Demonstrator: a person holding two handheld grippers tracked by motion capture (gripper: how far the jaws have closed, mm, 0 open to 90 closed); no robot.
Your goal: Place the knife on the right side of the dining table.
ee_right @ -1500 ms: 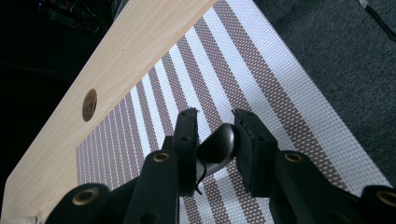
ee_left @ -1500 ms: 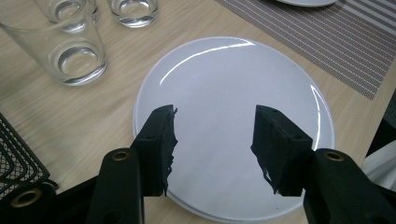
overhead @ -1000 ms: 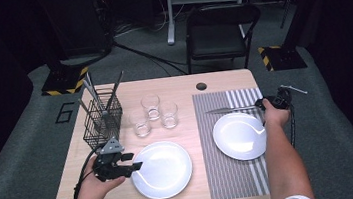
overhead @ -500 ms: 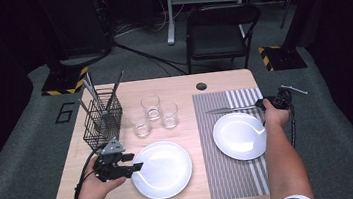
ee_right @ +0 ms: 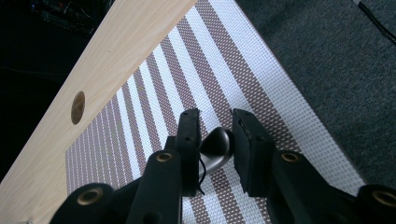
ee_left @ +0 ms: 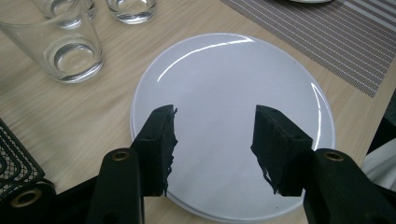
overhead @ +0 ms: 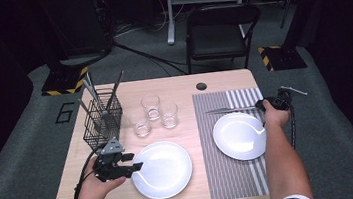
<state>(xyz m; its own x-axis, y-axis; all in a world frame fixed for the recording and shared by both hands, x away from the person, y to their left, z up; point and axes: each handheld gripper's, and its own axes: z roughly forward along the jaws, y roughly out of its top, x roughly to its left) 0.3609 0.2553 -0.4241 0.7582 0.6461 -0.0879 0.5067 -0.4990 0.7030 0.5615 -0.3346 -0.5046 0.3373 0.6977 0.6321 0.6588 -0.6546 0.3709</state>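
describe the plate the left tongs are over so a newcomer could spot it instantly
Start at the wooden table: its right part carries a striped placemat. The plate lies left of it on bare wood, under the open left tongs, in front of three glasses. The other plate rests on the mat.

gripper [ee_left: 212,142] open over white plate [ee_left: 233,84] — glasses [ee_left: 65,46] beyond
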